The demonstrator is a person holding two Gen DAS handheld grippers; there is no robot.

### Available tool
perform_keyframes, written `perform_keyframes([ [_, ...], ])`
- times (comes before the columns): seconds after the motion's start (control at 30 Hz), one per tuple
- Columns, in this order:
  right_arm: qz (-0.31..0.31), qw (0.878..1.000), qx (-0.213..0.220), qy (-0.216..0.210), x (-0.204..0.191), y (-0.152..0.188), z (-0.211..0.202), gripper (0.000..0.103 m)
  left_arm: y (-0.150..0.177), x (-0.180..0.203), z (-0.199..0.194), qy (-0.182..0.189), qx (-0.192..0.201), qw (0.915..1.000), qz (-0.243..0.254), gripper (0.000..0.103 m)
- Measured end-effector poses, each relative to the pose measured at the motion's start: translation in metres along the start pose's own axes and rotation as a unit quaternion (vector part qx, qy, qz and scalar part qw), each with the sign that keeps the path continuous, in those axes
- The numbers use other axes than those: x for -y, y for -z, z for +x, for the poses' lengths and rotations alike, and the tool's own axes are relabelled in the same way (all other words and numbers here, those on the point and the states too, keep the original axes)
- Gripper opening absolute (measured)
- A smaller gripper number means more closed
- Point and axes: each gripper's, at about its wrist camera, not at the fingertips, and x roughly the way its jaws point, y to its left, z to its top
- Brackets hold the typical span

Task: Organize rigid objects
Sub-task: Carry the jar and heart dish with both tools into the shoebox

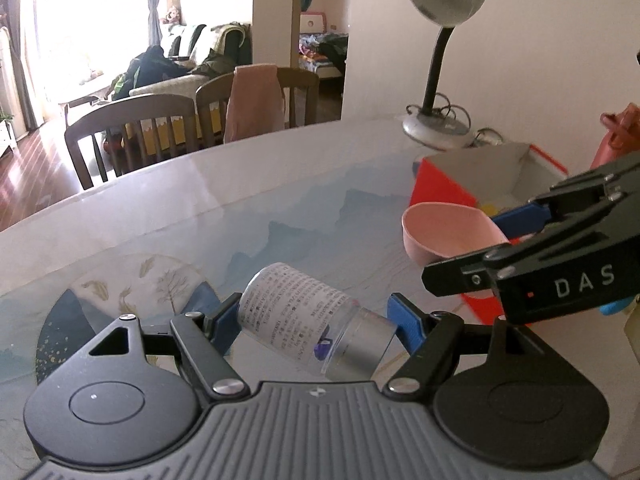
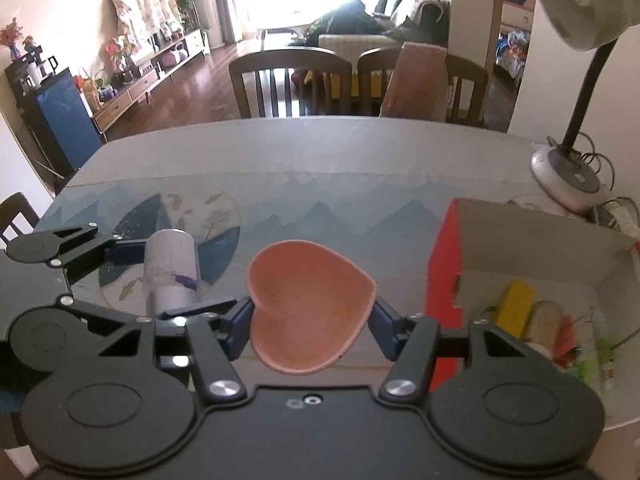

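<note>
1. Now your left gripper (image 1: 316,322) holds the bottle (image 1: 304,316) at lower centre, jaws closed on its slick, light sides; grip the labelled body.
2. Your right gripper (image 2: 312,322) has its jaws closed on the stiff heart-shaped dish (image 2: 308,312) at its rims, left of the box (image 2: 444,264).

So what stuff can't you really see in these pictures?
- Things inside the red box: right wrist view, blurred, and the bottom edge is cut off; only a yellow block is clear.
- Bottle label: left wrist view, print too small to read.
- Right hand-held gripper: whether its pads squeeze the pink heart dish.
- Lamp head: right wrist view, cut off by the frame edge.
</note>
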Motion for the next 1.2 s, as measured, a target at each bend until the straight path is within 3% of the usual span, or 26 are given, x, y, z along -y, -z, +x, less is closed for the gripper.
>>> perform_keyframes([
  [0.23,0.004,1.0,0.027,0.0,0.031,0.004,-0.034,0.06,-0.016,0.034,-0.022,0.0,0.012,0.9999,0.003,0.078],
  [0.6,0.026,0.999,0.041,0.021,0.1,0.023,-0.059,0.06,-0.041,0.1,-0.018,0.009,0.017,0.9996,0.022,0.078],
  [1.2,0.067,0.995,0.016,0.067,0.211,0.065,-0.059,0.06,-0.087,0.199,0.058,0.039,-0.012,0.9982,0.045,0.078],
])
